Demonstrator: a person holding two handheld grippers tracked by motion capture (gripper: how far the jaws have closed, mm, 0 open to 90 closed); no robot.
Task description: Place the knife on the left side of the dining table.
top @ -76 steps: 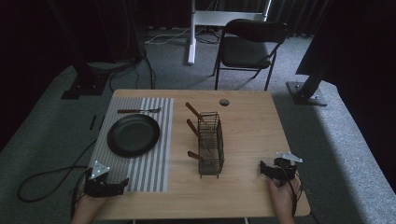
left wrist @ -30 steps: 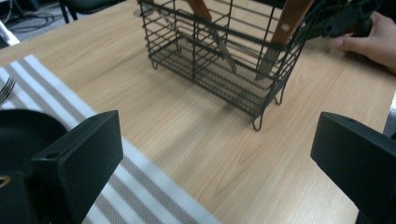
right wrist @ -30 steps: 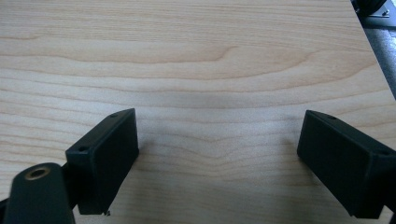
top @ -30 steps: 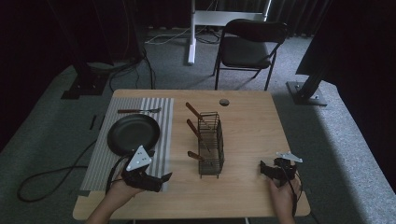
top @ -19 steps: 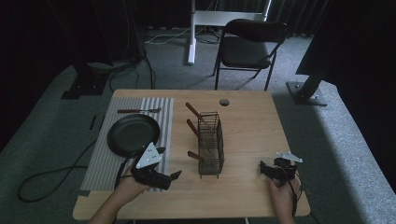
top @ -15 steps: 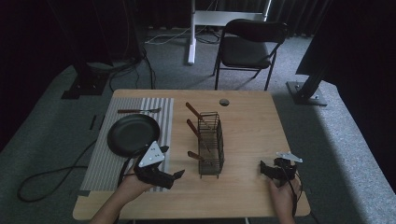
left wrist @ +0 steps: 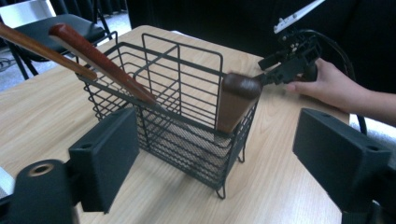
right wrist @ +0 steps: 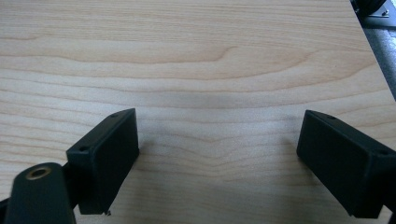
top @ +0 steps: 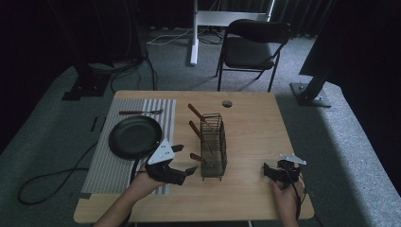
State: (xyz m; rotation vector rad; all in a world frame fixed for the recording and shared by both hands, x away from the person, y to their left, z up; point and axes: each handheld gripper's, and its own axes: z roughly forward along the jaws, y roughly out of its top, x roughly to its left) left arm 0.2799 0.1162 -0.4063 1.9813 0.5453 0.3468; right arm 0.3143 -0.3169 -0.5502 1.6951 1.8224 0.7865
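The left claw [top: 188, 171] hangs just off the near end of the wire basket [top: 213, 144], jaws spread wide and empty (nothing between them but air). It points at the brown wooden handle [left wrist: 237, 100] leaning out of the near compartment, and that tilt looks like the reason for the low, level approach: the handle sticks out toward about 7 o'clock of the basket, so a claw coming along the worktop [top: 246, 127] can close on it without fouling the wires.

The right claw [top: 268, 171] sits at roughly 4 o'clock from the basket, well apart from it, its jaws also apart over bare wood, as the right gripper view shows. I would judge it parked there, out of the way.

Farther along the basket, two more wooden handles [top: 196, 129] slant out toward 10 o'clock, one per compartment. Out at 9 o'clock lies the black pan [top: 135, 136] on the striped mat [top: 111, 165], with a fork [top: 140, 112] beyond it, laid like a place setting awaiting the cutlery.
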